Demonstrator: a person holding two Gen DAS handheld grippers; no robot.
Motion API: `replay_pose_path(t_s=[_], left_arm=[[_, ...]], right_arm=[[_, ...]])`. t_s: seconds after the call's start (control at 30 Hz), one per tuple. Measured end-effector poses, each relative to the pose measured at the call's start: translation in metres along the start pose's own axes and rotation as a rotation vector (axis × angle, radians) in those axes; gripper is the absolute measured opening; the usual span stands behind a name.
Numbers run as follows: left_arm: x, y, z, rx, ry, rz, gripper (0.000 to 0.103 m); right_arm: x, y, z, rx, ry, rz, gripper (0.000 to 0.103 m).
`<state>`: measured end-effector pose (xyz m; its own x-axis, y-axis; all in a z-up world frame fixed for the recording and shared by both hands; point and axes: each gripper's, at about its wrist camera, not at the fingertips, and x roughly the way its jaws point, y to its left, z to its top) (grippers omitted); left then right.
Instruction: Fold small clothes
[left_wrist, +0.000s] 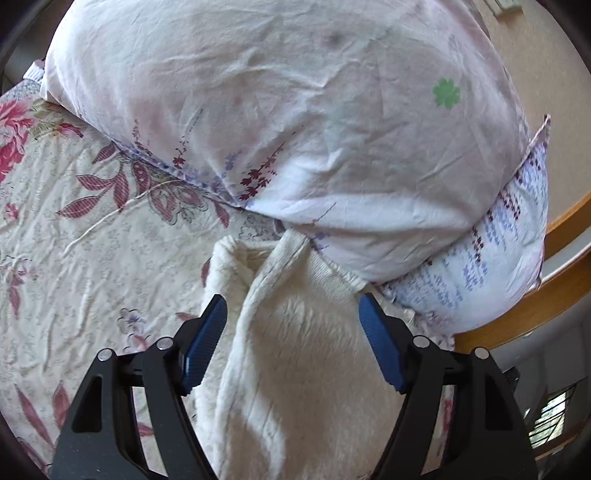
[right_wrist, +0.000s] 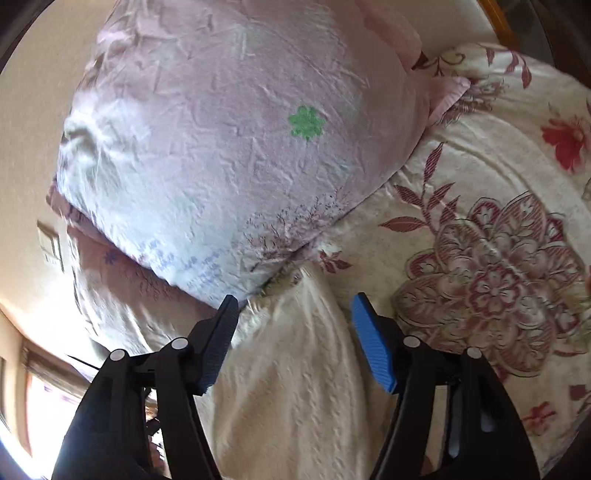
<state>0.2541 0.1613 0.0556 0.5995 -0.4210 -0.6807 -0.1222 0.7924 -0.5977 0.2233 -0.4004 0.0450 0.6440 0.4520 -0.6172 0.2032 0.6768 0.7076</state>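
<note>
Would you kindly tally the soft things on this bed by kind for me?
Pillows: 2, a pale pink one stacked on a white one with blue print
Cream garment: 1
Floral bedsheet: 1
Total: 4

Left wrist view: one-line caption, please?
Open left hand-held gripper above cream garment on floral bedspread, pillow behind.

No readable text, label, brand or number anywhere — only a green clover print (left_wrist: 446, 93) on the pillow (left_wrist: 258, 110).
</note>
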Motion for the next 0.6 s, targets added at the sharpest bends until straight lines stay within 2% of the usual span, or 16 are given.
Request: replay_pose_path(t_s=[0.17, 0.3, 0.4, 0.43, 0.6], left_arm=[[-0.007, 0.008, -0.036, 0.084, 0.048, 0.057, 0.066], [-0.006, 0.015, -0.056, 0.095, 0.063, 0.078, 0.059], [-0.002, 0.015, -0.063, 0.107, 0.074, 0.086, 0.049], [-0.001, 0.015, -0.064, 0.114, 0.074, 0.095, 0.044], [0.003, 0.015, -0.063, 0.102, 0.072, 0.143, 0.035]], right_arm=[[-0.005, 0.000, -0.033, -0.133, 0.093, -0.068, 0.058], [0.001, -0.005, -0.050, -0.135, 0.119, -0.104, 0.058], [0.012, -0.006, -0.055, -0.142, 0.154, -0.114, 0.043], [0.012, -0.005, -0.057, -0.146, 0.163, -0.112, 0.033], [0.009, -0.005, -0.057, -0.159, 0.163, -0.106, 0.017]])
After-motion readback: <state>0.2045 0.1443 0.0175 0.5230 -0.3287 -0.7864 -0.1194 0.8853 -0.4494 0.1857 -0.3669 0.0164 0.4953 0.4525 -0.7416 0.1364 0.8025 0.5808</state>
